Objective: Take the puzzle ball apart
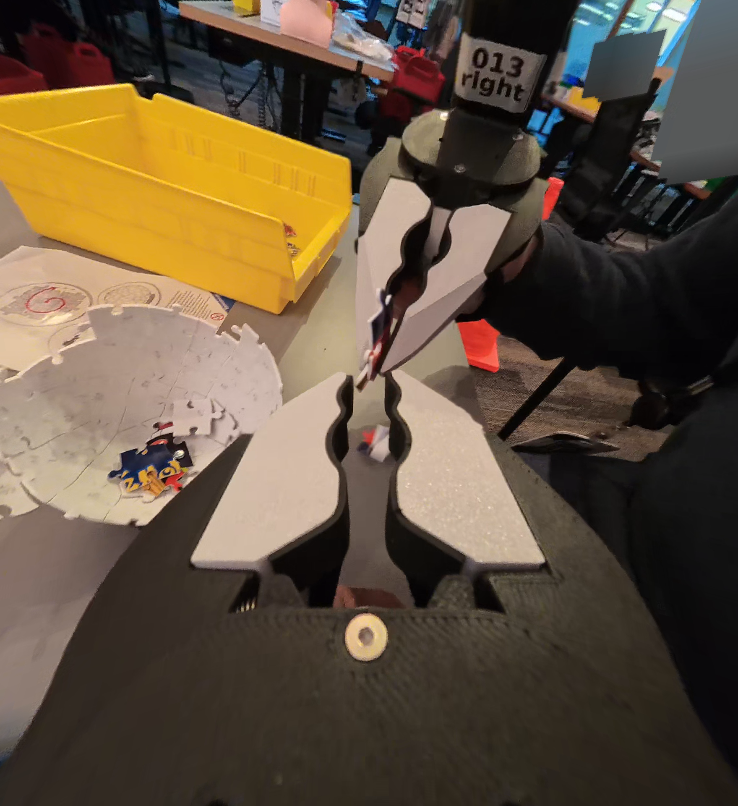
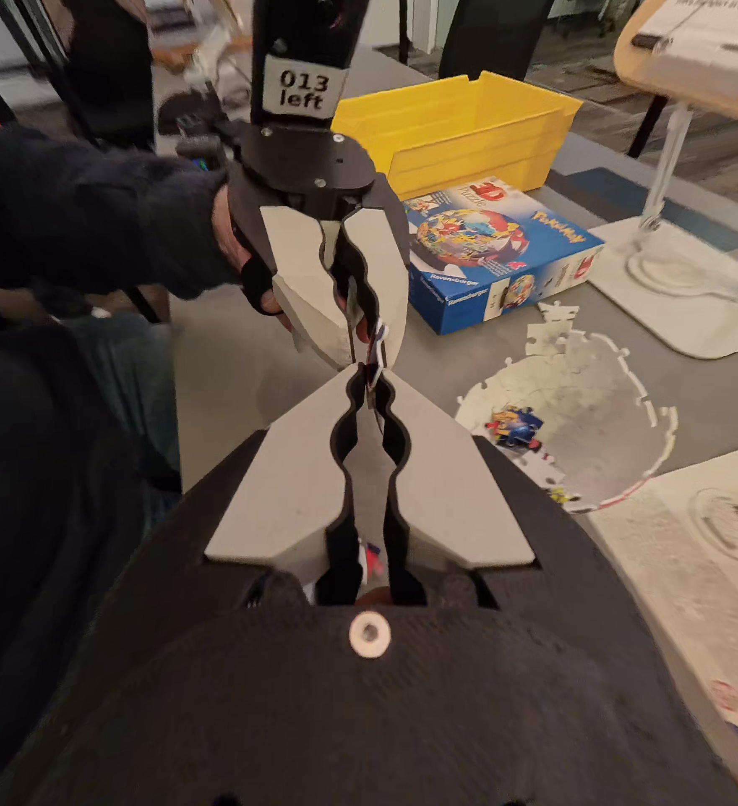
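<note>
The puzzle ball's remaining half shell (image 1: 97,392) lies open side up on the table, white inside, with a few coloured loose pieces (image 1: 153,471) in it; it also shows in the right wrist view (image 2: 585,405). My right gripper (image 2: 369,377) is shut on a small coloured puzzle piece (image 2: 379,340) and holds it above the table. In the left wrist view the right gripper (image 1: 375,368) points down with the puzzle piece (image 1: 375,331) sticking out. My left gripper (image 1: 368,381) is tip to tip with it, jaws slightly apart around the piece's end. Another loose piece (image 1: 373,445) lies on the table below.
A yellow bin (image 1: 162,187) stands behind the shell and also shows in the right wrist view (image 2: 467,135). A blue puzzle box (image 2: 489,261) lies next to it. An instruction sheet (image 1: 31,296) lies under the shell. A white stand base (image 2: 685,296) is at the right. A person's dark sleeves hold both grippers. Less than 4 cm separates the two grippers' tips. Between my left fingertips and the puzzle ball's remaining half shell (image 1: 97,392) there is roughly 15 cm.
</note>
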Action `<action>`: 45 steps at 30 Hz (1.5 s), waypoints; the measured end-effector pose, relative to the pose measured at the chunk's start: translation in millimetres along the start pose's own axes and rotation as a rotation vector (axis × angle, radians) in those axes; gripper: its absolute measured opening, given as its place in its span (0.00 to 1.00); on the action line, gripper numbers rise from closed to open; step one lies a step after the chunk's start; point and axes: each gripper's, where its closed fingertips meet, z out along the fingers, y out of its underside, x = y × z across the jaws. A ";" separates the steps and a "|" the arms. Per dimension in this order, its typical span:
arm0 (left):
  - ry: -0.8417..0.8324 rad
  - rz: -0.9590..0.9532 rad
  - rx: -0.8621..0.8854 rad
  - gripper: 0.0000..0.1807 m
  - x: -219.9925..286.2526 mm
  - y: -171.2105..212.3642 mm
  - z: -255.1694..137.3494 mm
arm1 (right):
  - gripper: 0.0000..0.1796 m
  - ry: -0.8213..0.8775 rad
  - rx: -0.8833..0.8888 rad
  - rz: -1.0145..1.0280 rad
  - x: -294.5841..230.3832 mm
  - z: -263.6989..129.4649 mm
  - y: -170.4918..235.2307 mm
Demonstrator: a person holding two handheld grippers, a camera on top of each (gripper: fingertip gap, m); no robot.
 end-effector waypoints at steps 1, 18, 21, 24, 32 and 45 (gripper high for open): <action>-0.022 -0.004 0.002 0.07 -4.0 0.4 -0.6 | 0.01 -0.035 0.039 0.053 1.1 -0.9 -0.9; 0.058 -0.071 0.092 0.02 2.8 -0.1 8.3 | 0.04 -0.215 0.365 0.379 13.7 -13.2 -21.0; 0.041 -0.058 0.042 0.02 -0.9 4.6 7.9 | 0.00 -0.212 0.306 0.294 9.8 -13.1 -18.7; 0.004 -0.091 0.021 0.01 -8.9 8.6 7.5 | 0.00 -0.059 0.216 0.089 8.8 -9.2 -18.5; -0.098 -0.148 0.026 0.01 -27.2 14.0 -1.7 | 0.00 0.113 0.261 0.046 27.0 -45.6 -41.9; -0.038 -0.103 0.016 0.01 -10.1 12.4 2.2 | 0.29 0.832 -0.107 0.155 183.4 -195.0 37.2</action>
